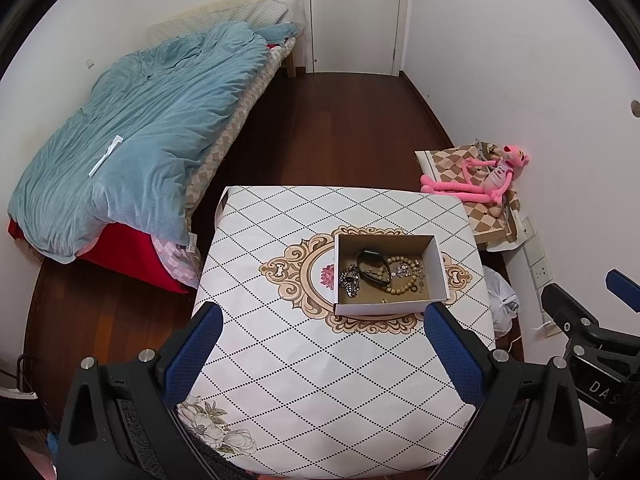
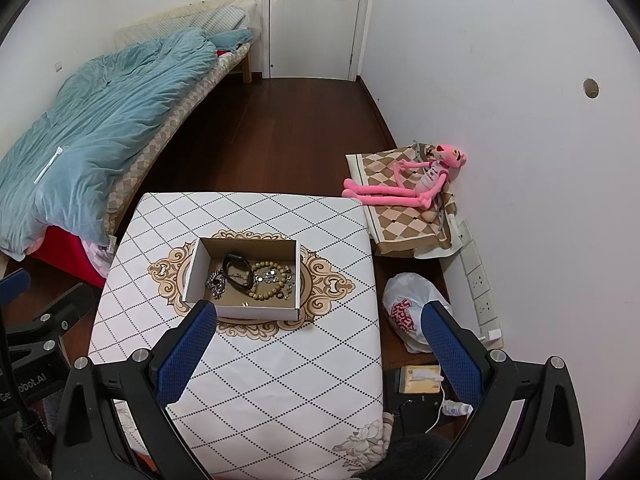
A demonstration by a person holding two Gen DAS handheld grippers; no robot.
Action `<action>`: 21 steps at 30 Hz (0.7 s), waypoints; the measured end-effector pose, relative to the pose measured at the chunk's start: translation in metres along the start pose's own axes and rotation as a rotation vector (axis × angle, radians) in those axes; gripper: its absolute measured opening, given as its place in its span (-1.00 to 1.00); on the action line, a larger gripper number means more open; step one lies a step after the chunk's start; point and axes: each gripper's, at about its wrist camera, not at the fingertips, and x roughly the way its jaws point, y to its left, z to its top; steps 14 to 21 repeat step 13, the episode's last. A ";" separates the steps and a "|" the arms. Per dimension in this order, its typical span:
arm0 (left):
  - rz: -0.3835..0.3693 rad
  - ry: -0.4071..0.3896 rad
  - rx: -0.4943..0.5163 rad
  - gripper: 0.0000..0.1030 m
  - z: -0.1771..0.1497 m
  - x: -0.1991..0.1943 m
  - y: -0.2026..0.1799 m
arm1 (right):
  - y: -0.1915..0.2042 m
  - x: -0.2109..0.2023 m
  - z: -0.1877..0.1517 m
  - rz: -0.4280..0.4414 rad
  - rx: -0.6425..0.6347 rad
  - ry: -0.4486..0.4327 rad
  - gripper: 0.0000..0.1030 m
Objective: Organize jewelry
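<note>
Both claws gape empty; the jewelry box (image 1: 390, 276) lies ahead of the left gripper (image 1: 322, 320), slightly right, and ahead-left of the right gripper (image 2: 320, 318).

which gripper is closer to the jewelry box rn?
Probably the right, by a little. The right gripper has its left fingertip at the cardboard box's near left corner. The left gripper frames the box with its right fingertip at the near right corner. Both are open and empty.
</note>
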 end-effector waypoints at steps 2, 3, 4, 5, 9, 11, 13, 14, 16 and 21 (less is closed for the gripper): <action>-0.002 -0.001 -0.001 0.99 0.001 -0.001 0.000 | 0.000 0.000 0.000 -0.001 0.000 -0.001 1.00; 0.001 -0.001 0.000 0.99 0.000 -0.001 0.000 | 0.000 0.000 0.000 0.000 0.000 0.000 1.00; 0.000 -0.001 0.000 0.99 0.001 -0.001 -0.001 | 0.000 0.000 0.000 0.000 0.001 0.000 1.00; -0.001 0.000 -0.001 0.99 0.001 -0.001 -0.001 | 0.001 0.000 0.000 -0.001 0.001 0.000 1.00; -0.006 -0.003 -0.001 0.99 0.002 -0.002 -0.001 | 0.000 0.000 0.000 -0.001 0.000 0.001 1.00; -0.004 -0.014 -0.002 0.99 0.001 -0.004 -0.002 | 0.000 0.000 0.000 0.000 0.000 0.003 1.00; -0.008 -0.019 -0.003 0.99 0.002 -0.005 -0.003 | 0.003 -0.001 0.000 -0.001 -0.001 0.003 1.00; -0.008 -0.019 -0.003 0.99 0.002 -0.005 -0.003 | 0.003 -0.001 0.000 -0.001 -0.001 0.003 1.00; -0.008 -0.019 -0.003 0.99 0.002 -0.005 -0.003 | 0.003 -0.001 0.000 -0.001 -0.001 0.003 1.00; -0.008 -0.019 -0.003 0.99 0.002 -0.005 -0.003 | 0.003 -0.001 0.000 -0.001 -0.001 0.003 1.00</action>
